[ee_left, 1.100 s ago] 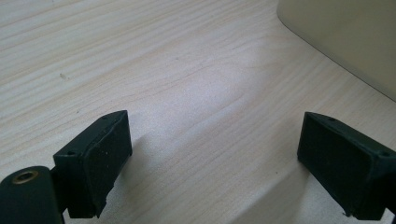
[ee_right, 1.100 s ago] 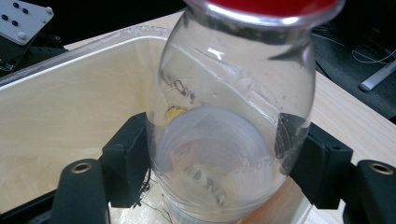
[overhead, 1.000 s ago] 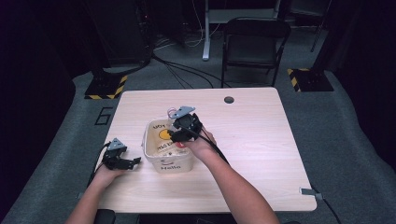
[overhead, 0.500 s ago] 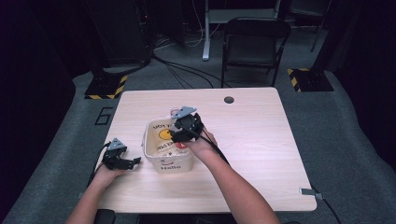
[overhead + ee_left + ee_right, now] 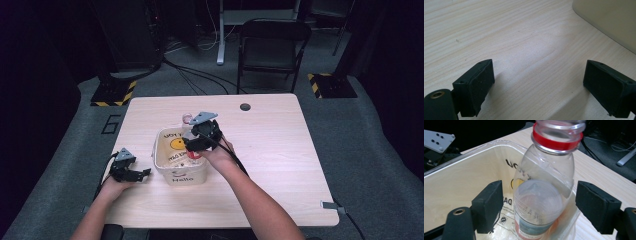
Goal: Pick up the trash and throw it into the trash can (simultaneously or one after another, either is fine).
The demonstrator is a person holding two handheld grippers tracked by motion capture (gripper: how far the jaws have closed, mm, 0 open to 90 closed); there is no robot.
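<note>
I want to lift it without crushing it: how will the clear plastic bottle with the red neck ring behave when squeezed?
The clear plastic bottle with the red neck ring looks empty and uncapped, so probably light. Its thin creased walls would likely buckle under a firm squeeze. Leaning in the cream plastic bin, it may tip or slip between the right hand-held gripper pads.

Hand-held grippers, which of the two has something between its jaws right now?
The right hand-held gripper: its open jaws flank a clear plastic bottle with a red neck ring, over the cream bin. The left hand-held gripper has only bare table between its jaws.
</note>
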